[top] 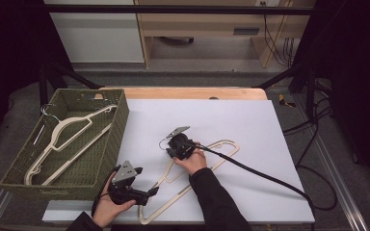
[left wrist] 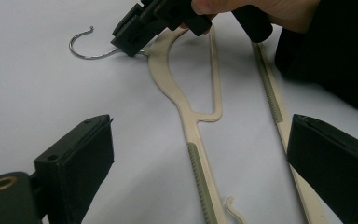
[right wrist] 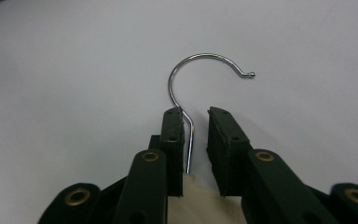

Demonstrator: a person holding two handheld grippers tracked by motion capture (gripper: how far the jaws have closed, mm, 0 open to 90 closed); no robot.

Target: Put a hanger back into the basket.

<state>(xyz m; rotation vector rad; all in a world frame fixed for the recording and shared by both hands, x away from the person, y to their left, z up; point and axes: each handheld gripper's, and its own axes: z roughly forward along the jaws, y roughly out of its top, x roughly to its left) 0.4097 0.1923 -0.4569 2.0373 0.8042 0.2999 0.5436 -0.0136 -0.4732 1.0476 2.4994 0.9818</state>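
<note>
— Dark room all around, what's on the table (top: 250, 120)?

— White sheet across most of it, bare wood strip along the far edge. Biggest thing is the green woven basket (top: 118, 126) at the left, with a cream hanger in the basket (top: 60, 139) lying inside, its wire hook toward the far left corner.

— And the one being worked on?

— A second cream hanger (top: 221, 149) lies flat on the white sheet, near the front middle. Its long axis runs on a diagonal, from the near edge by the left hand up toward the right. The metal hook (right wrist: 200, 63) points away to the far left, toward the basket.

— What has hold of it?

— The right hand-held gripper (right wrist: 196, 122) sits at the neck. Its jaws are nearly together around the hook's wire stem; the wire lies against one pad, with a small gap on the other side, so I can't call it clamped.

— The left one?

— The left hand-held gripper (left wrist: 198, 154) is wide apart with nothing gripped, low over the hanger's near arm, which runs between the jaws.

— Anything hard to see?

— The right hand and sleeve cover the hanger's middle in the high view, and its near end is cut off in the left gripper view.
</note>
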